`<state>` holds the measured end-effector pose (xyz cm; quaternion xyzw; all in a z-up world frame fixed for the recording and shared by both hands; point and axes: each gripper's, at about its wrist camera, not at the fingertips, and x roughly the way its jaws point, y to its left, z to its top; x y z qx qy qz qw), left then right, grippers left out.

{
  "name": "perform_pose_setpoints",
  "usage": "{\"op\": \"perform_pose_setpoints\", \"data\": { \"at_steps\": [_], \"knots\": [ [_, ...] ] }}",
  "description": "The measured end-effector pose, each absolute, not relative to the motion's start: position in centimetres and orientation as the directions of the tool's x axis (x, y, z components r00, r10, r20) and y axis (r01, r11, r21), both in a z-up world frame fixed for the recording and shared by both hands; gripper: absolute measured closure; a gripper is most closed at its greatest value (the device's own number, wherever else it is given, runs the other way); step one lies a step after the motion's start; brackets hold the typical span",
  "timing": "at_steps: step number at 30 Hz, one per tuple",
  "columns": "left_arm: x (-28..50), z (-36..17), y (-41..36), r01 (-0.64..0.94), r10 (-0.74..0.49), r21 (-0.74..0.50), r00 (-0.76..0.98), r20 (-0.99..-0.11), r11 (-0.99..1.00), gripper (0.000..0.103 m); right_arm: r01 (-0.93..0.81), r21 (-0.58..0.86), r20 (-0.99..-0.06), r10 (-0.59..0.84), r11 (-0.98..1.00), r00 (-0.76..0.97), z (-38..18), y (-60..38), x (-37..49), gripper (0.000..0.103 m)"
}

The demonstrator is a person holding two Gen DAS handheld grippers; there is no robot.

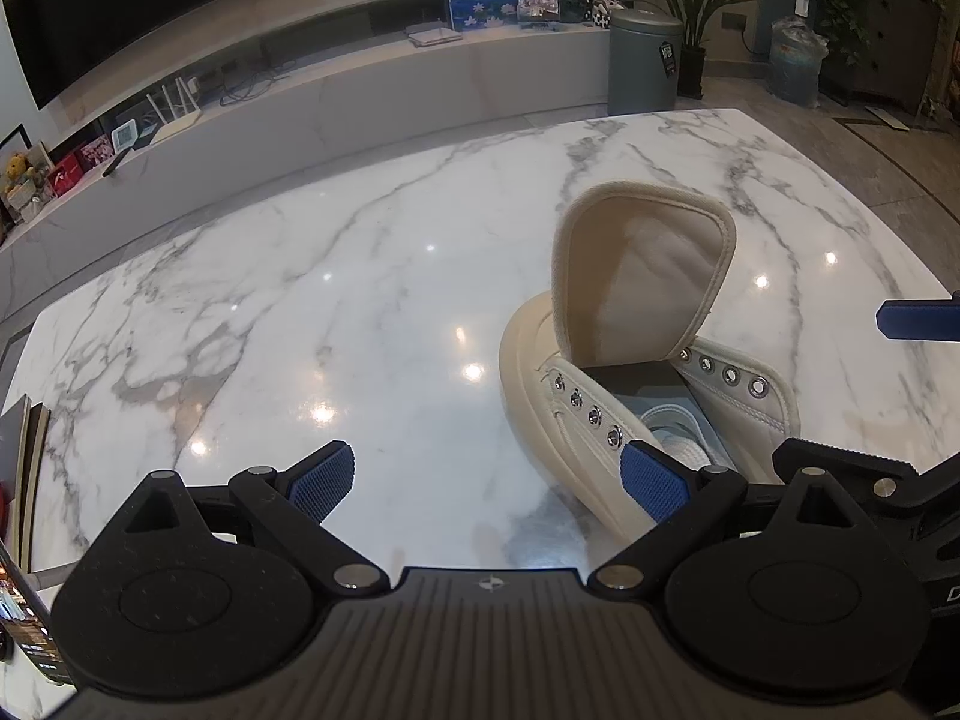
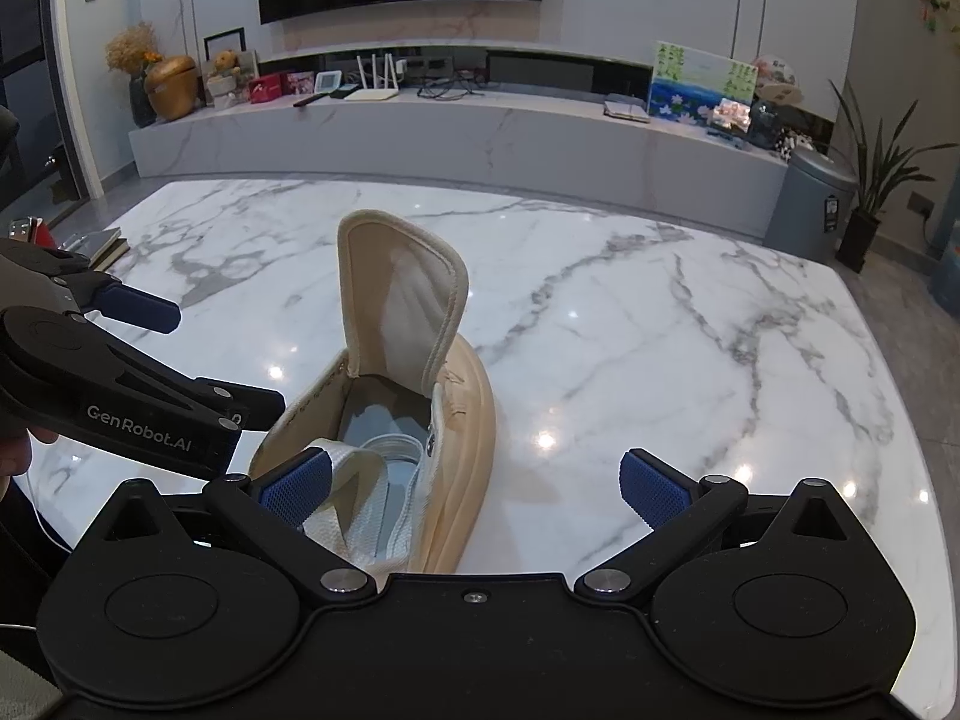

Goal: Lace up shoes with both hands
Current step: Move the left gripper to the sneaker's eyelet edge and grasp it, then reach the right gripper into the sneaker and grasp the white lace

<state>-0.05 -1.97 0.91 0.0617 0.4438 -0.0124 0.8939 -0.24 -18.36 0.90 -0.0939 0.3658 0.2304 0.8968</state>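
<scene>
A cream canvas shoe (image 1: 540, 372) lies on the marble table (image 1: 300, 300), its tongue (image 1: 642, 276) standing upright and its metal eyelets (image 1: 585, 408) unlaced. A white lace (image 1: 678, 438) lies bundled inside the shoe. My left gripper (image 1: 486, 483) is open and empty, its right pad against the shoe's near side. The shoe also shows in the right wrist view (image 2: 462, 414), with the lace (image 2: 360, 492) inside. My right gripper (image 2: 474, 489) is open and empty over the shoe's heel end. The left gripper (image 2: 138, 396) appears at the left of that view.
A low marble TV bench (image 2: 420, 132) with routers, pictures and toys runs behind the table. A grey bin (image 1: 645, 60) and potted plant (image 2: 870, 180) stand beyond the far edge. Books (image 2: 102, 246) lie at the table's left corner.
</scene>
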Motion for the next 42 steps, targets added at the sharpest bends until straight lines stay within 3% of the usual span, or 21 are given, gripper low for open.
{"op": "perform_pose_setpoints", "data": {
  "at_steps": [21, 25, 30, 34, 36, 38, 42],
  "knots": [
    [0.2, 1.1, -2.7, 0.104, 0.020, 0.105, 0.606, -0.795, 0.989, 0.016, -0.502, 0.006, -0.704, 0.360, 0.865, 0.612, 0.9, -18.4, 0.1, 0.012],
    [0.2, 1.3, -3.0, 0.112, 0.012, 0.102, 0.611, -0.792, 0.988, 0.017, -0.507, 0.010, -0.706, 0.366, 0.862, 0.607, 0.8, -18.5, 0.2, 0.022],
    [0.1, 1.6, -3.7, 0.141, -0.004, 0.105, 0.616, -0.788, 0.984, 0.018, -0.511, 0.017, -0.706, 0.372, 0.859, 0.602, 0.8, -18.7, 0.4, 0.024],
    [0.2, 1.6, -3.9, 0.156, -0.022, 0.094, 0.613, -0.790, 0.983, 0.018, -0.514, 0.022, -0.707, 0.377, 0.858, 0.599, 0.9, -18.8, 0.6, 0.032],
    [0.3, 1.6, -3.8, 0.165, -0.039, 0.078, 0.609, -0.792, 0.983, 0.020, -0.515, 0.024, -0.707, 0.379, 0.857, 0.597, 0.9, -18.9, 0.6, 0.038],
    [0.3, 1.5, -3.8, 0.182, -0.072, 0.049, 0.601, -0.796, 0.982, 0.031, -0.524, 0.026, -0.708, 0.386, 0.851, 0.592, 0.9, -18.9, 0.6, 0.042],
    [0.5, 1.4, -3.9, 0.207, -0.104, 0.024, 0.585, -0.804, 0.978, 0.033, -0.571, 0.026, -0.709, 0.418, 0.821, 0.568, 0.8, -18.7, 0.1, 0.044]
  ]
}}
